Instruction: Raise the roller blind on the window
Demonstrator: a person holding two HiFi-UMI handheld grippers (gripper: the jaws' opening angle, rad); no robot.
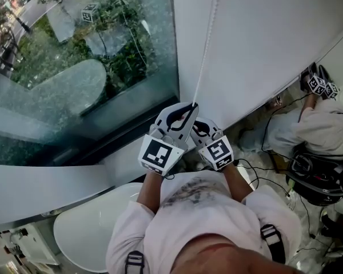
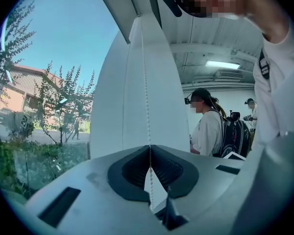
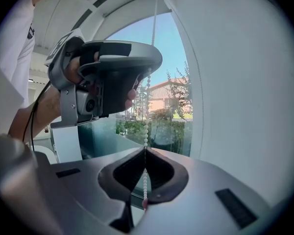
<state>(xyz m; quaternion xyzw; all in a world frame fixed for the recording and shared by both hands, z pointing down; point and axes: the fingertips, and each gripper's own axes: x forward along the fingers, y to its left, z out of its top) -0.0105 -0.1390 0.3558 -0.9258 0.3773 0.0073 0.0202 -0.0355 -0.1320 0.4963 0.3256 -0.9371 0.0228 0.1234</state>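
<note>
While both grippers clench the chain (image 1: 206,41), they sit just beside each other in front of the person's chest, at the foot of the window. The left gripper (image 1: 188,109) has its jaws shut on the chain, the beads pinched between its dark pads (image 2: 132,173). The right gripper (image 3: 145,150) is likewise shut on the chain, and its own view shows the left gripper above it on the same strand. The beads run on down between the right jaws.

From the two grippers the chain rises taut and nearly straight along the left edge of a white panel (image 1: 263,44), which stands just right of the glass (image 1: 74,79). Whether that panel is fabric or wall, I cannot tell. Through the glass show shrubs and a paved path.

To the right, low beside the panel's lower edge, a second person (image 1: 323,127) crouches among black cables, with marker cubes near the hands.
</note>
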